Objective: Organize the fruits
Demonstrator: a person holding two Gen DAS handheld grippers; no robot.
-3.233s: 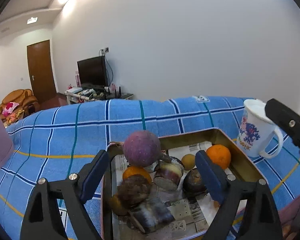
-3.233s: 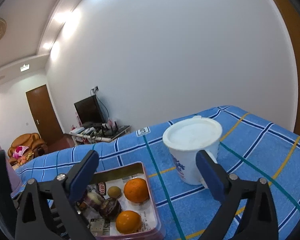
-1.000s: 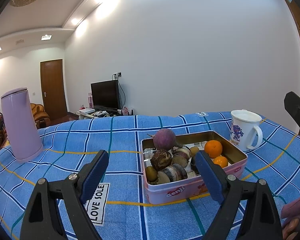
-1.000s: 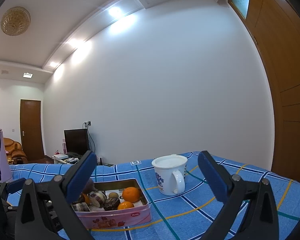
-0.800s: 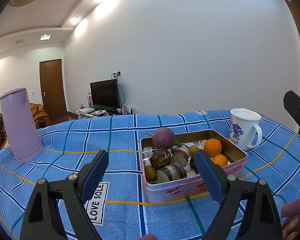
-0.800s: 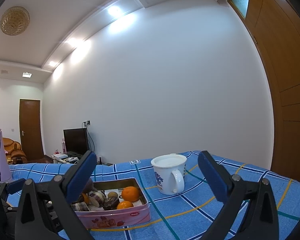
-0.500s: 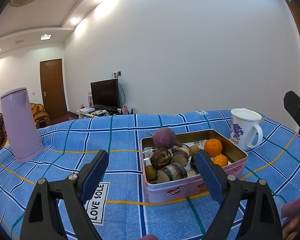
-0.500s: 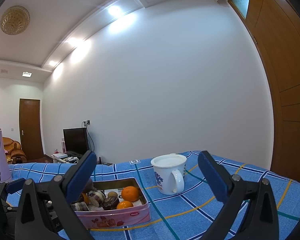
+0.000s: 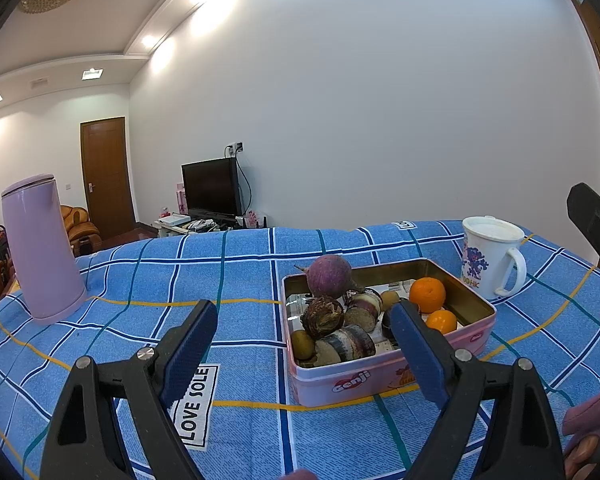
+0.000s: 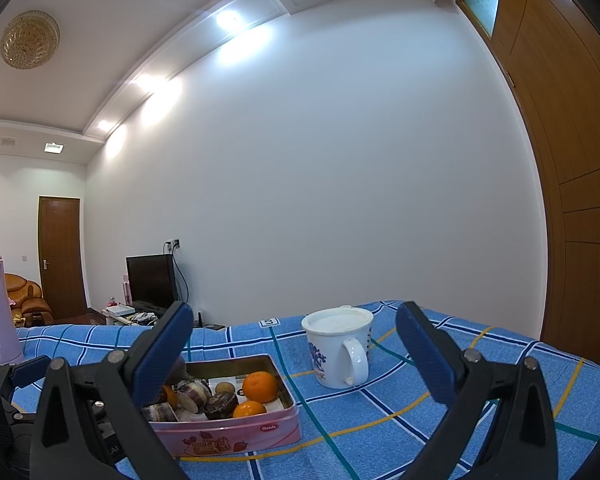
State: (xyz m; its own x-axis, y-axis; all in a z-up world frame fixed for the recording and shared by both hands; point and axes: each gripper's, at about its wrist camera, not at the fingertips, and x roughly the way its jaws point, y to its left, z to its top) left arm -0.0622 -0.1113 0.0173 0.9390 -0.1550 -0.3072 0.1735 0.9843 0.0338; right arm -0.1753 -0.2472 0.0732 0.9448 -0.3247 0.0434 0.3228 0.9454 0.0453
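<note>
Where white walls rise, blue checked tablecloth (image 9: 240, 280)

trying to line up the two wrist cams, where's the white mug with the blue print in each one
Left wrist: the white mug stands far right on the blue checked cloth, behind the pink tin's right corner.
Right wrist: it sits centre frame, between the open fingers.
Shared landmark: the pink tin, left of the mug in both.
</note>
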